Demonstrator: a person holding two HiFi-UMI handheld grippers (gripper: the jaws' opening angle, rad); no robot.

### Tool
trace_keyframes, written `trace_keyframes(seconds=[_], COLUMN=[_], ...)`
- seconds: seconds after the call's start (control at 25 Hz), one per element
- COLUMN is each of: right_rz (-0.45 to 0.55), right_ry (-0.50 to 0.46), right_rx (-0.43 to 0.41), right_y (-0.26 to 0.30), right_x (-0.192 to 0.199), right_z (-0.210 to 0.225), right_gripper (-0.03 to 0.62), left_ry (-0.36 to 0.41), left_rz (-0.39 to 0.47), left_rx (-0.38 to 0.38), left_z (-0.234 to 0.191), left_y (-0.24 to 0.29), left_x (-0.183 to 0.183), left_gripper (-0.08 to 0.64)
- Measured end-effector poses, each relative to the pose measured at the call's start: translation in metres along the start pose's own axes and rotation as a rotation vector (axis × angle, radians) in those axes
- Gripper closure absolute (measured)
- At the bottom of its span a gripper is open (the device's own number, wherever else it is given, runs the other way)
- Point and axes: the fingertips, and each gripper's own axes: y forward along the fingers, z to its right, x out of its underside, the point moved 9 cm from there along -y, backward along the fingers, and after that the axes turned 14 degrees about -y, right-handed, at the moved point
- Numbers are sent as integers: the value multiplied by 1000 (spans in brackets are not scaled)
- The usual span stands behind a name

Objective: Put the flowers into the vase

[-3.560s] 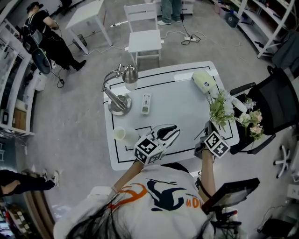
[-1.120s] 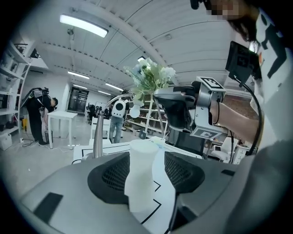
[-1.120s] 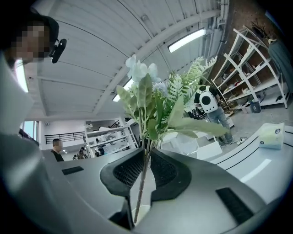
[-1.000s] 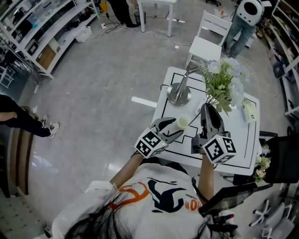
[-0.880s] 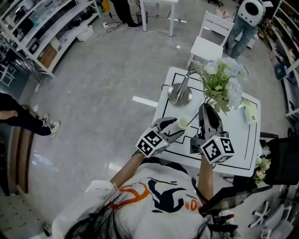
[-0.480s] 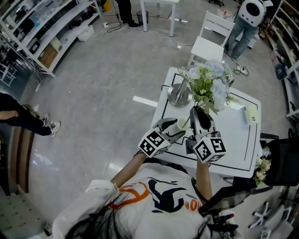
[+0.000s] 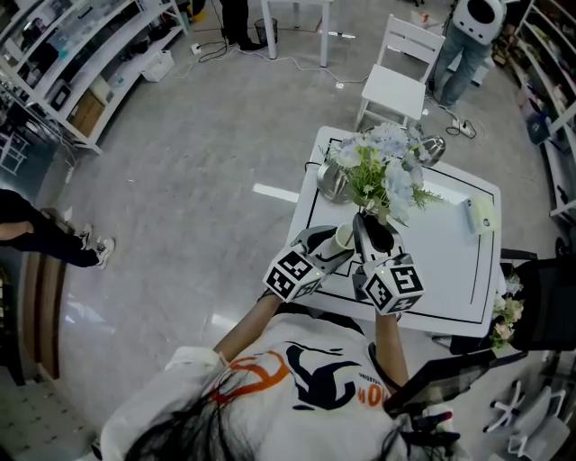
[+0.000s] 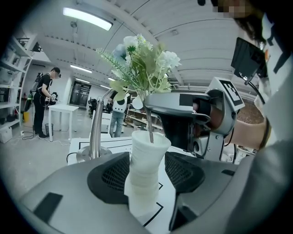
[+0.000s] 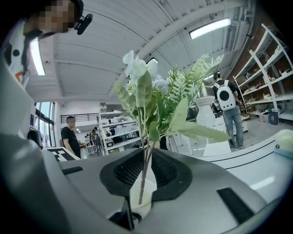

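Two square-marker cubes sit nearest in the head view, one on each hand-held gripper, and their black-and-white patterns carry no letters. The print on the person's white shirt is too small to read.

The left hand-held gripper (image 7: pixel 328 249) is clamped on the white ribbed vase (image 8: pixel 145 169), a pad on either side of its lower half. The vase stands upright on the white desk (image 7: pixel 450 270), over a corner of the black line drawn on the top.

At about 3 o'clock from it, just beside it, the right hand-held gripper (image 7: pixel 369 230) has its jaws pressed together on the thin stems (image 8: pixel 149 125) of the flowers (image 7: pixel 382 171). The stem ends reach into the mouth of the vase. The white and pale blue blooms and the green fronds rise above both grippers.

Behind the bunch, at 11 o'clock, is a silver stand with a curved arm (image 8: pixel 94 132). A silver jug (image 7: pixel 432 149) stands at 1 o'clock. A pale green object (image 7: pixel 483 214) lies at 3 o'clock, near the desk's far right edge.

Beyond the desk at 12 o'clock is a white chair (image 7: pixel 398 85). Past it stands a person with a white backpack (image 7: pixel 472 18). A black chair (image 7: pixel 540 311) at 4 o'clock holds more flowers.
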Motion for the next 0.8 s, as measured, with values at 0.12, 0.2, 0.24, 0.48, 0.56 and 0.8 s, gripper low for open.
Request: trace_keyframes(seconds=[0.12, 0.2, 0.24, 0.48, 0.56, 0.8], right_rz=[-28, -47, -56, -107, -117, -166], right_ry=[-54, -104, -128, -225, -237, -290], right_rx=[-25, -34, -38, -61, -71, -87], right_y=[0, -1, -2, -6, -9, -13], right_x=[2, 3, 3, 9, 10, 12], right_z=[-5, -8, -10, -15, -16, -18], right_gripper=[531, 526, 525, 520, 522, 504], left_ry=[-1, -8, -11, -20, -19, -19], left_rz=[2, 8, 11, 19, 20, 22], left_rx=[4, 5, 6, 12, 13, 17], left_z=[-1, -1, -2, -3, -3, -2], left_y=[-1, -1, -1, -1, -1, -2], left_x=[0, 0, 1, 1, 2, 2], left_gripper=[327, 327, 327, 327, 327, 327])
